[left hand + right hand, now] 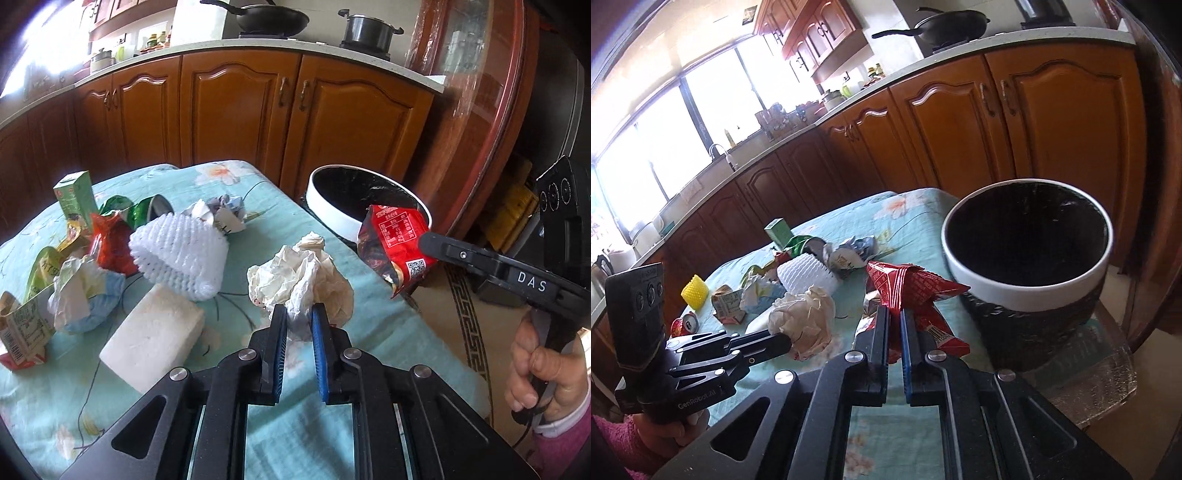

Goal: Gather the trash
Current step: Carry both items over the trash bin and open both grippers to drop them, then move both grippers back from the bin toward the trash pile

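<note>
Fingers both loaded: my right gripper clamps red wrapper beside bin, left gripper pinches paper wad; most table trash remains.

"DAS" is printed in white on the right gripper, seen from the left wrist. "GenRobot.AI" is lettered on the left gripper in the right wrist view. A QR code is carried by the red snack wrapper; its Chinese print cannot be read.

Red wrapper, white-rimmed black bin, floral turquoise tablecloth.
</note>
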